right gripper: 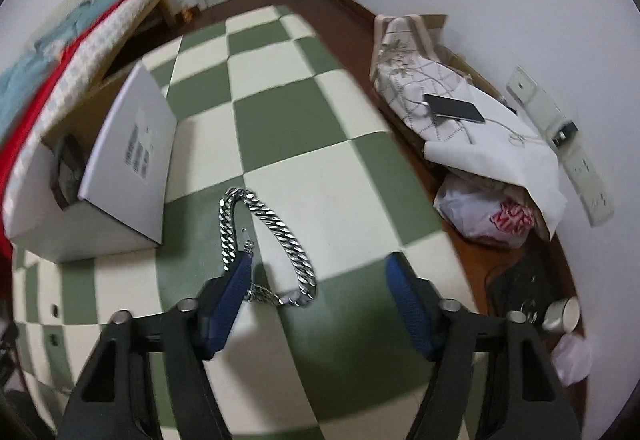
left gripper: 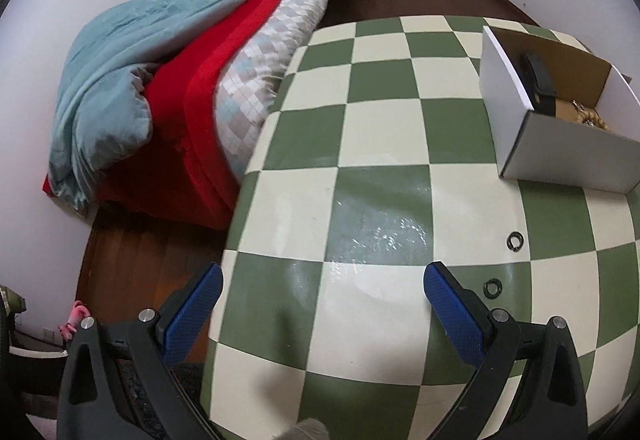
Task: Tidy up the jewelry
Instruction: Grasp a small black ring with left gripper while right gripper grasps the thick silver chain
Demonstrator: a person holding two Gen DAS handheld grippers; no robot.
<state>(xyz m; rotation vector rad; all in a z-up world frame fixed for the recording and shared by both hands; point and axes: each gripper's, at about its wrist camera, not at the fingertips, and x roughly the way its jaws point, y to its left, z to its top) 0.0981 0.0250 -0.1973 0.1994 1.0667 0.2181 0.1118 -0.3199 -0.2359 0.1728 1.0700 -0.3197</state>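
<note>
An open cardboard box [left gripper: 560, 144] on the checkered desk [left gripper: 376, 144] holds a dark strap and gold pieces. Right of the box, a silver chain [right gripper: 272, 240] lies between the half-open right hand-held gripper [right gripper: 318, 272]. The left hand-held gripper [left gripper: 322, 282] gapes wide, empty.

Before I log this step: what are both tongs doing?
Left tongs: open, holding nothing.
Right tongs: open, silver chain lies between them, not gripped.
</note>
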